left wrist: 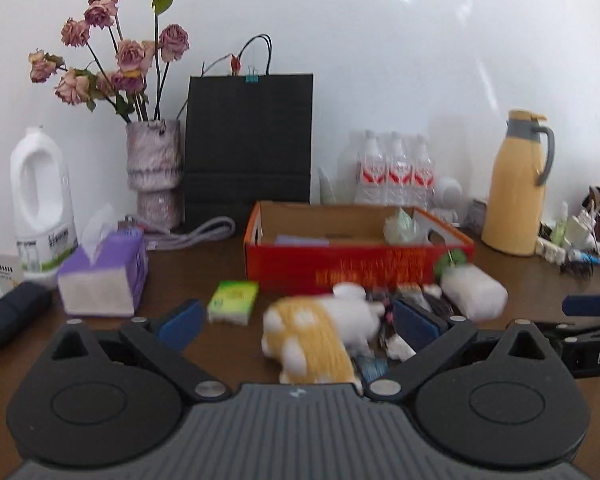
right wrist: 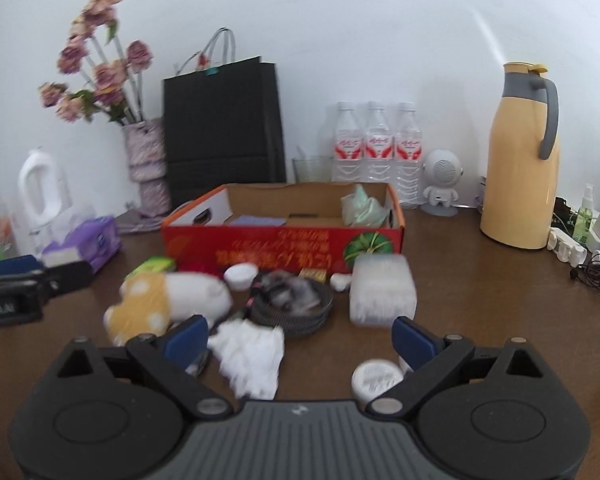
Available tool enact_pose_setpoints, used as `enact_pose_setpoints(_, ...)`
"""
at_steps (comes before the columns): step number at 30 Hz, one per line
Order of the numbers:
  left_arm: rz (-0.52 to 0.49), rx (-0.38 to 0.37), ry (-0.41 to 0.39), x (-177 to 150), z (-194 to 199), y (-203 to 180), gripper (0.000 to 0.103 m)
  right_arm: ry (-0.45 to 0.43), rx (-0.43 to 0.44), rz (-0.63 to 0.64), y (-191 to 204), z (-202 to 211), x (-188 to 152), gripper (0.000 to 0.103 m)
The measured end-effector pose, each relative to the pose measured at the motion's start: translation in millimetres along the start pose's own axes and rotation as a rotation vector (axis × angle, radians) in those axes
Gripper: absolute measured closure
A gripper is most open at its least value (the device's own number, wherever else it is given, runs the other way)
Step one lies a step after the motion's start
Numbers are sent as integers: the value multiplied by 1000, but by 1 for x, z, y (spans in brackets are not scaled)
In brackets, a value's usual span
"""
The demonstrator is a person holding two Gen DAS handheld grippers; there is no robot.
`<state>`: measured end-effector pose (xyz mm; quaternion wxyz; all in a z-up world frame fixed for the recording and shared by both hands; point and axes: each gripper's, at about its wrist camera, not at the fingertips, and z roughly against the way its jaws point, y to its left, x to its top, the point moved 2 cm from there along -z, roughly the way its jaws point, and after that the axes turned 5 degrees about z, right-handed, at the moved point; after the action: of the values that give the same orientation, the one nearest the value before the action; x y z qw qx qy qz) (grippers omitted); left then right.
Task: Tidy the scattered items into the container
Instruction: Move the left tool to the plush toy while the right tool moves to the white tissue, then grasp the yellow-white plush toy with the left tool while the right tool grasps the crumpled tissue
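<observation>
A red cardboard box (left wrist: 356,268) (right wrist: 260,246) stands open on the brown table, with a purple pad and a pale green packet (right wrist: 362,206) inside. In front of it lie a yellow and white plush toy (left wrist: 320,340) (right wrist: 168,300), a green box (left wrist: 234,300), a white wrapped pack (right wrist: 382,290) (left wrist: 476,292), a coiled dark cable (right wrist: 292,300), a crumpled white tissue (right wrist: 252,354) and small white jars (right wrist: 376,378). My left gripper (left wrist: 298,320) is open, with the plush toy lying between its fingers. My right gripper (right wrist: 300,336) is open over the tissue.
Along the wall stand a vase of dried roses (left wrist: 154,172), a black paper bag (left wrist: 248,144), three water bottles (right wrist: 378,148), a white speaker figure (right wrist: 440,184) and a yellow thermos (right wrist: 522,160). A purple tissue box (left wrist: 104,276) and white jug (left wrist: 42,200) sit left; cables (right wrist: 592,272) right.
</observation>
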<state>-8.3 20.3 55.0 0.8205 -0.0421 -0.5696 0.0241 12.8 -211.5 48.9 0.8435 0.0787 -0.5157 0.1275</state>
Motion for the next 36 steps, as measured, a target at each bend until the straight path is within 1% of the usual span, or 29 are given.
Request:
enact_pose_setpoints(2, -6, -18, 6, -12, 11, -3, 0, 11, 29, 15, 6, 9, -11, 0)
enact_pose_setpoints(3, -10, -26, 15, -17, 14, -5, 0, 24, 36, 36, 9, 10, -17, 0)
enact_pose_setpoints(6, -30, -24, 74, -26, 13, -9, 0, 84, -23, 98, 11, 12, -28, 0)
enact_pose_setpoints(8, -23, -8, 87, -28, 17, -12, 0, 75, -29, 80, 5, 20, -32, 0)
enact_pose_setpoints(10, -21, -25, 84, -31, 22, -15, 0, 70, -7, 43, -3, 27, -36, 0)
enact_pose_setpoints(13, -26, -49, 98, -39, 23, -20, 0, 73, -17, 15, -10, 31, -41, 0)
enact_pose_setpoints(15, -33, -65, 120, -41, 16, -22, 0, 81, -39, 26, -14, 25, -43, 3)
enact_pose_setpoints(17, -38, -74, 140, -40, 6, -24, 0, 101, -50, 32, -20, 15, -42, 13)
enact_pose_setpoints(18, -40, -81, 139, -38, 1, -26, 0, 112, -49, 28, -22, 10, -41, 16)
enact_pose_setpoints(19, -42, -91, 130, -34, -4, -26, 0, 116, -40, 19, -25, 5, -39, 20)
enact_pose_setpoints(20, -46, -92, 115, -29, -10, -26, 0, 115, -22, 9, -26, 2, -36, 20)
enact_pose_setpoints(22, -54, -70, 85, -17, -26, -24, 0, 112, 20, -1, -25, -7, -30, 20)
enact_pose_setpoints(23, -54, -45, 81, -11, -38, -23, 0, 117, 43, -2, -23, -13, -27, 21)
enact_pose_setpoints(24, -44, -24, 91, -6, -51, -20, 3, 123, 61, -3, -20, -20, -24, 22)
enact_pose_setpoints(25, -25, -11, 121, -1, -65, -17, 10, 128, 72, -3, -17, -27, -21, 24)
enact_pose_setpoints(26, -6, -9, 160, 2, -79, -15, 14, 133, 82, -1, -13, -35, -18, 27)
enact_pose_setpoints(27, 9, -7, 198, 3, -92, -12, 24, 136, 93, 2, -9, -41, -15, 28)
enact_pose_setpoints(28, 22, 0, 240, 2, -103, -10, 31, 137, 105, 6, -4, -48, -11, 31)
enact_pose_setpoints(29, 33, 5, 279, 0, -112, -6, 35, 139, 115, 11, 1, -55, -8, 34)
enact_pose_setpoints(31, 63, 9, 317, -3, -122, 1, 47, 148, 122, 35, 11, -69, -2, 37)
enact_pose_setpoints(33, 115, -11, 324, -6, -122, 9, 54, 174, 125, 61, 19, -83, -1, 43)
enact_pose_setpoints(34, 123, -11, 320, -6, -119, 10, 55, 188, 128, 61, 21, -89, -2, 54)
enact_pose_setpoints(35, 111, -10, 314, -5, -116, 9, 56, 208, 133, 59, 23, -96, -4, 69)
enact_pose_setpoints(36, 101, -8, 298, -5, -112, 9, 57, 226, 139, 58, 24, -100, -5, 73)
